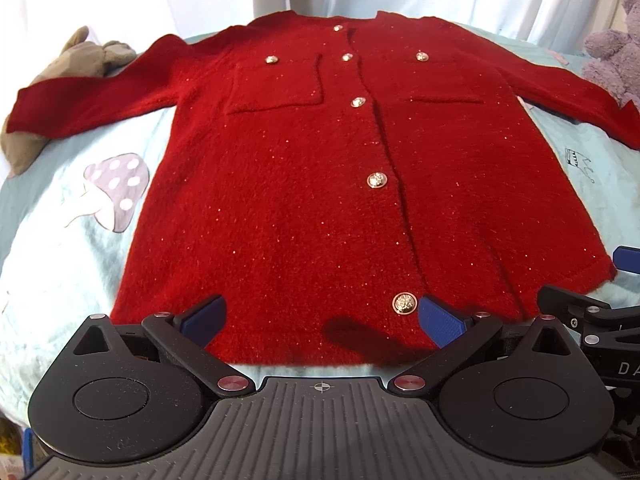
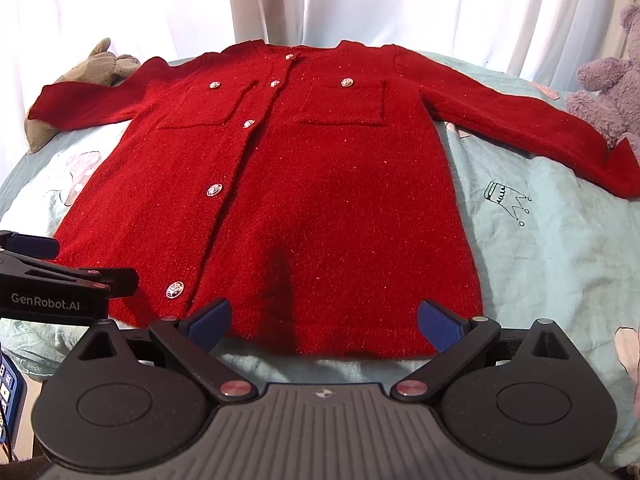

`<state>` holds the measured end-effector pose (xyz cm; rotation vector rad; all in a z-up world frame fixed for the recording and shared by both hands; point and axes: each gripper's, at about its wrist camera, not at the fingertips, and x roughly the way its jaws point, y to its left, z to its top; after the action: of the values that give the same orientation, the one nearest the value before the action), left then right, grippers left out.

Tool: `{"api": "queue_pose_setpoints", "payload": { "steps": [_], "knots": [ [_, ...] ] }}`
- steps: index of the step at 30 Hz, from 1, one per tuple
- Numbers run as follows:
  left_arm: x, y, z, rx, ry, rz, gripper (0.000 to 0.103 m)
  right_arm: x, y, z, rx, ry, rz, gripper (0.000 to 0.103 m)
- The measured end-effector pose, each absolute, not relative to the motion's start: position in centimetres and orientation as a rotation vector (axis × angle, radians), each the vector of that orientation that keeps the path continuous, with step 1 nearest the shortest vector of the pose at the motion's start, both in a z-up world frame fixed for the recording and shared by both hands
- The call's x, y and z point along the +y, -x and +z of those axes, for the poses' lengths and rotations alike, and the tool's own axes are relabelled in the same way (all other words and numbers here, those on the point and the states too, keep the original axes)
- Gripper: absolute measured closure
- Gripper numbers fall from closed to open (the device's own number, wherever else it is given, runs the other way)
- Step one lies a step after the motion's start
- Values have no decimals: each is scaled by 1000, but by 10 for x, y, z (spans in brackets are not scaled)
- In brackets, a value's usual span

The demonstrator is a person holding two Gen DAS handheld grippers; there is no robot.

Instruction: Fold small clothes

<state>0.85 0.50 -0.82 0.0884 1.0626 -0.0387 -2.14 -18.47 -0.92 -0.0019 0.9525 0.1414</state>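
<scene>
Cardigan [image 1: 320, 200] looks soft, limp, fuzzy; pinch hem corners; left tongs [image 1: 322, 322] and right tongs [image 2: 324, 322] both apart.

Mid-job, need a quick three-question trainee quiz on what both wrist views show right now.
1. True or false: the red cardigan lies flat, front up, sleeves spread.
2. How many chest pockets does it have?
3. Which fits? A) left gripper open near the hem, B) shut on a sleeve, C) lifting the collar.

Key: 1 true; 2 two; 3 A. The right gripper is open too, beside it at the hem.
</scene>
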Motion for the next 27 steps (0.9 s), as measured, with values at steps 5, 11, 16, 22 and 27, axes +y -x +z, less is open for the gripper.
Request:
{"api": "queue_pose_setpoints", "payload": {
  "steps": [5, 11, 16, 22, 27],
  "knots": [
    [5, -10, -8, 1064, -85, -37, 0, -185, 21, -9, 953, 1, 143, 4],
    [6, -11, -9, 1071, -79, -35, 0, -184, 19, -9, 951, 1, 147, 4],
    [6, -12, -8, 1071, -78, -33, 0, -183, 17, -9, 940, -1, 158, 4],
    [7, -12, -9, 1075, -72, -29, 0, -182, 18, -9, 930, 8, 171, 4],
    [8, -13, -9, 1079, -67, -24, 0, -180, 18, -8, 924, 26, 174, 4]
  ]
}}
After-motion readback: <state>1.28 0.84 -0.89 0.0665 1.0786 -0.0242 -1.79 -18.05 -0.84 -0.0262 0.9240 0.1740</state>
